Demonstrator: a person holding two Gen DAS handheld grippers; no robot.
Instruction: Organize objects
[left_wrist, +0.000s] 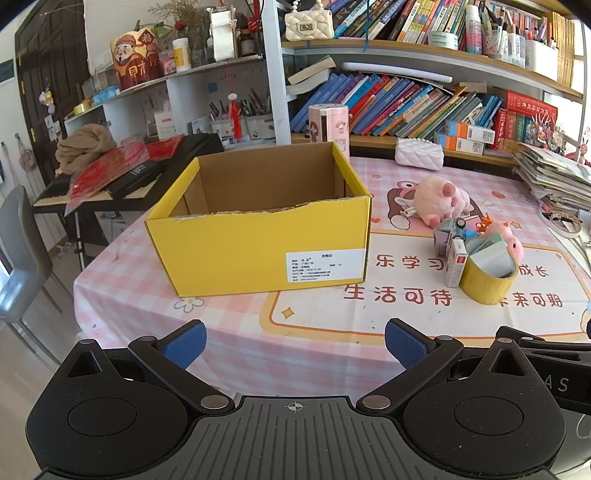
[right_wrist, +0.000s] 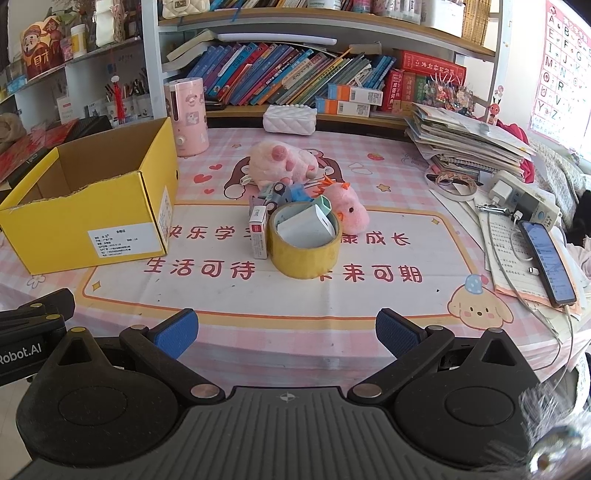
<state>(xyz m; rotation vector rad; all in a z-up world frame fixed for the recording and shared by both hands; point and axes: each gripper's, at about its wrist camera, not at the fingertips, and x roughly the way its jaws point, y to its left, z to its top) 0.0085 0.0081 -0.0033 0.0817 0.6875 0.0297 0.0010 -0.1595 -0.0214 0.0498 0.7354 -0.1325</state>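
An open yellow cardboard box (left_wrist: 258, 236) (right_wrist: 85, 225) stands on the pink tablecloth, and what shows of its inside holds nothing. To its right lies a cluster: a yellow tape roll (left_wrist: 487, 277) (right_wrist: 304, 245) with a white card inside, a small red-and-white carton (right_wrist: 258, 230), a big pink plush (left_wrist: 441, 201) (right_wrist: 282, 162), a small pink plush (right_wrist: 349, 208) and small toys. My left gripper (left_wrist: 295, 345) hovers open near the table's front edge, facing the box. My right gripper (right_wrist: 286, 332) is open too, short of the tape roll. Neither holds anything.
A paper stack (right_wrist: 469, 144), a power strip (right_wrist: 524, 199) and a charging phone (right_wrist: 546, 264) crowd the right side. A pink dispenser (right_wrist: 186, 114) and a white quilted case (right_wrist: 290, 118) stand at the back, under bookshelves. A grey chair (left_wrist: 22, 258) and a keyboard (left_wrist: 122, 177) are left.
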